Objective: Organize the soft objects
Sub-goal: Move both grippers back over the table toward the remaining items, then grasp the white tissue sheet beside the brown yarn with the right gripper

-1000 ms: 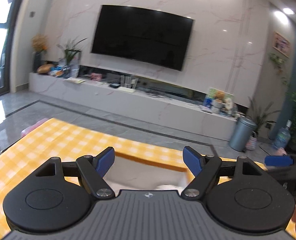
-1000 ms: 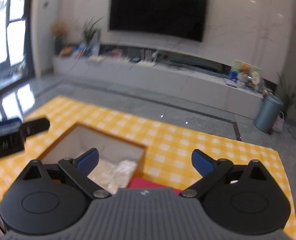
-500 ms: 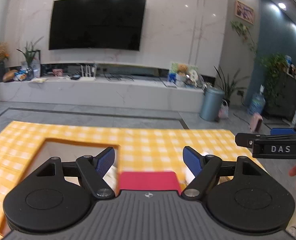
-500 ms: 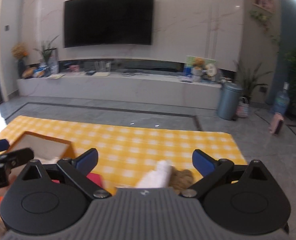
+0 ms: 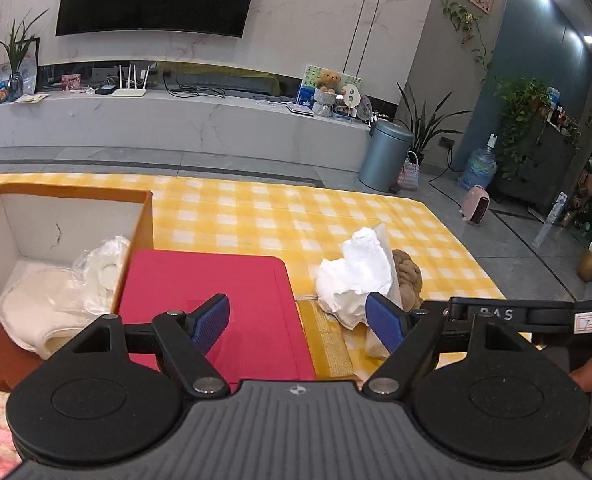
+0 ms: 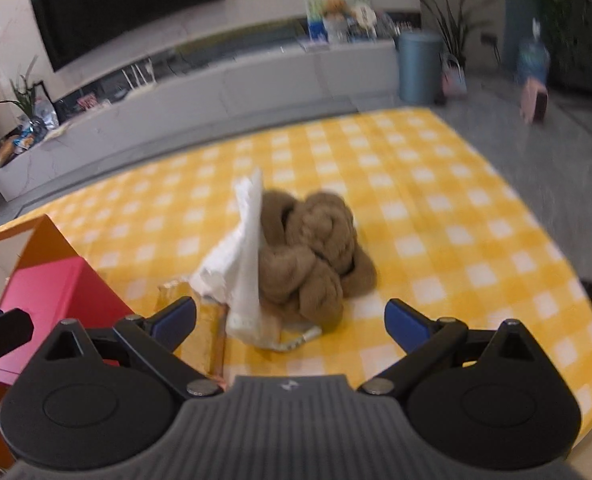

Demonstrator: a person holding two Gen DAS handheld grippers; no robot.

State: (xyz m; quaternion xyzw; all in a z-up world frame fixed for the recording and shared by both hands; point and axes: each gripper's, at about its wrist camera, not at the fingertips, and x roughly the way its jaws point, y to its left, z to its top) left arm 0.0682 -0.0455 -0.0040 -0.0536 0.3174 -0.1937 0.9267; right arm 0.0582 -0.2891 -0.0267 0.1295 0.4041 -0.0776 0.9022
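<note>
While both grippers hang over the soft items with nothing gripped, the risks are these.

Left gripper: jaws wide and empty, over the flat magenta lid-like panel, between the open orange cardboard box with white inner walls and the crumpled white paper bag.
Right gripper: jaws wide and empty, facing the knotted brown yarn bundle.
Task items: brown bundle and white bag touch each other on the yellow-and-white checked surface; a white padded item already lies in the box.
Risk, snagging: closing on the bundle may catch the bag leaning against it and drag both.
Risk, slippage: loose strands may compress and slide out of a shallow pinch.
Risk, collision: both grippers work close together near the bag.
Risk, blur: the right view is smeared, so the bundle's edges are uncertain.
</note>
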